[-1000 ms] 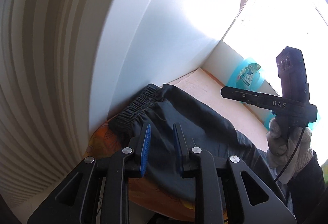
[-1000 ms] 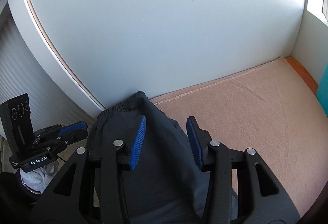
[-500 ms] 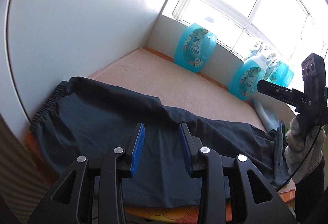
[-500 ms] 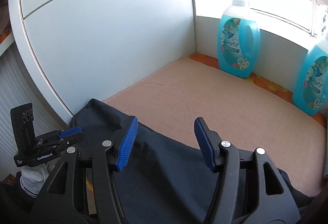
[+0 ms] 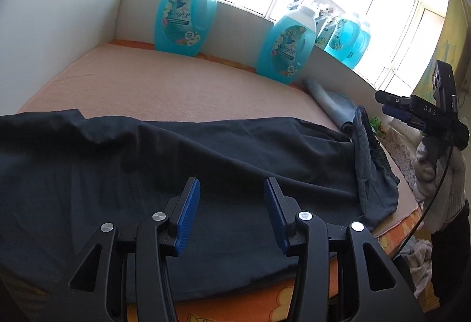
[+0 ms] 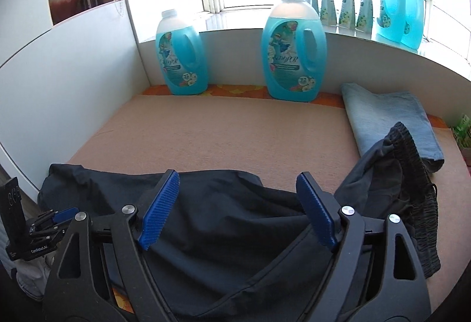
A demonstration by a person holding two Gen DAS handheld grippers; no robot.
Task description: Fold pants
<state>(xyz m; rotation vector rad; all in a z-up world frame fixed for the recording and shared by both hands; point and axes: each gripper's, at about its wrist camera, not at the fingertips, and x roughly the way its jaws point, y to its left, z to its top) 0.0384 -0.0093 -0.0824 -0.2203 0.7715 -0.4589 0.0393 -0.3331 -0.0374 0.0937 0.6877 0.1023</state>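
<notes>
Dark pants [image 5: 206,174] lie lengthwise in front of the detergent bottles [image 6: 294,57]; left gripper [image 5: 232,213] and right gripper [image 6: 238,210] are opening, empty (fabric could bunch if grabbed unevenly).

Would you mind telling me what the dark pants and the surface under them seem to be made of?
The dark pants look like thin, matte woven fabric, perhaps a light synthetic: they drape in soft wrinkles, with a ribbed elastic waistband. The peach cover looks like terry or low-pile cloth, given its fuzzy, non-glossy texture.
</notes>
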